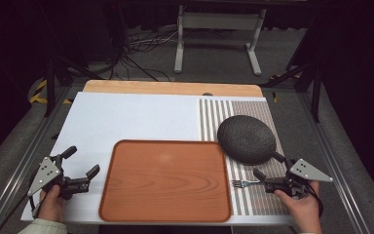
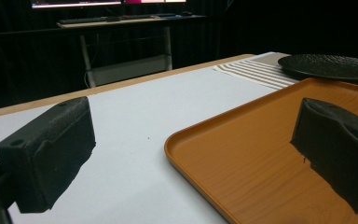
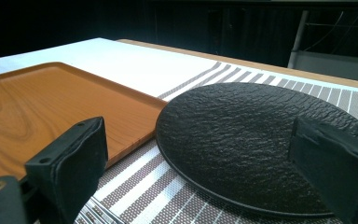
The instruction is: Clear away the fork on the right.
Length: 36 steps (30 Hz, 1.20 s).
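An orange wooden tray point(image 1: 165, 180) lies at the front middle of the table, with nothing on it. A black textured plate point(image 1: 246, 138) rests on a striped placemat point(image 1: 214, 114) to the tray's right. A silver fork point(image 1: 243, 183) lies on the mat between the tray and my right gripper point(image 1: 268, 165), which is open, its jaws spread just in front of the plate point(image 3: 242, 140). My left gripper point(image 1: 84, 161) is open beside the tray's left edge point(image 2: 200, 140), holding nothing. In the right gripper view the tray point(image 3: 37, 102) sits to the left.
A white sheet point(image 1: 126, 117) covers the table's left and middle, over a wooden tabletop point(image 1: 170, 87) showing at the far edge. Beyond the table stand a metal frame point(image 1: 219, 29), cables on the floor and dark surroundings.
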Each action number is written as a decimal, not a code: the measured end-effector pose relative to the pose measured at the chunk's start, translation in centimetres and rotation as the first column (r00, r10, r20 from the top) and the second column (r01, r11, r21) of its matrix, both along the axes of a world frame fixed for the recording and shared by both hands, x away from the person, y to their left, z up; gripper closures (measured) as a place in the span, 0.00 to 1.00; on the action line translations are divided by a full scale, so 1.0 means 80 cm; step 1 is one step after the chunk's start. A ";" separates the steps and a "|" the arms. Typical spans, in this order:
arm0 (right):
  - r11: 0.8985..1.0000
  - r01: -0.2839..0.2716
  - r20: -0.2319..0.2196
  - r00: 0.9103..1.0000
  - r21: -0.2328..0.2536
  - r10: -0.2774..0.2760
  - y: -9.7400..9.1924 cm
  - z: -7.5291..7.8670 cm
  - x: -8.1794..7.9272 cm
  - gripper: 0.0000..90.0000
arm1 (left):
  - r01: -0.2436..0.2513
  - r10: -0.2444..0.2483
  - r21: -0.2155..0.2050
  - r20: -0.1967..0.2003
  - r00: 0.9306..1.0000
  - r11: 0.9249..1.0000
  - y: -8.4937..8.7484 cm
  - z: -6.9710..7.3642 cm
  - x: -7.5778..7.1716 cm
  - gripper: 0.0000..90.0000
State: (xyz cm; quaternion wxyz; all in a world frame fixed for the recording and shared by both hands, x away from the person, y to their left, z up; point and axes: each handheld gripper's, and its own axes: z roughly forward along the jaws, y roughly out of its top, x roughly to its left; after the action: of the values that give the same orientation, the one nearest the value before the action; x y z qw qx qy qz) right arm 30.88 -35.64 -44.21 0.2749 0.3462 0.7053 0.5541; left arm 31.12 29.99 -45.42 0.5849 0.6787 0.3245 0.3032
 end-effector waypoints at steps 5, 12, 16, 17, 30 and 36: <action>1.000 0.001 0.005 1.000 0.007 -0.001 -0.002 0.002 -0.001 0.06 | 0.001 -0.001 -0.005 -0.002 1.000 1.000 0.000 0.000 0.000 0.00; 1.000 -0.002 0.000 1.000 0.008 0.002 -0.001 0.001 -0.001 0.06 | 0.005 -0.005 -0.005 -0.002 1.000 1.000 0.000 0.000 0.000 0.00; 1.000 -0.006 0.000 1.000 0.007 0.006 -0.001 0.001 -0.001 0.06 | 0.005 -0.005 -0.006 -0.001 1.000 1.000 0.000 0.000 -0.001 0.00; 1.000 -0.007 0.000 1.000 0.006 0.007 -0.001 0.001 -0.001 0.06 | 0.005 -0.005 -0.006 -0.001 1.000 1.000 0.001 0.001 -0.001 0.00; 1.000 -0.007 -0.001 1.000 0.003 0.007 -0.002 0.002 0.000 0.06 | 0.004 -0.004 -0.009 -0.002 1.000 1.000 0.000 0.001 0.000 0.00; 1.000 -0.017 0.008 1.000 0.026 0.017 0.000 0.012 0.007 0.06 | 0.001 -0.001 -0.004 -0.004 1.000 1.000 0.001 0.001 0.000 0.00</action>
State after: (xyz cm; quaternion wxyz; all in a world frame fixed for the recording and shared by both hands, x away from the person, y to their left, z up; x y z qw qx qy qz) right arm 31.40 -35.60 -43.24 0.2686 0.3416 0.6997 0.5671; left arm 31.09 30.05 -45.33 0.5858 0.6781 0.3259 0.3012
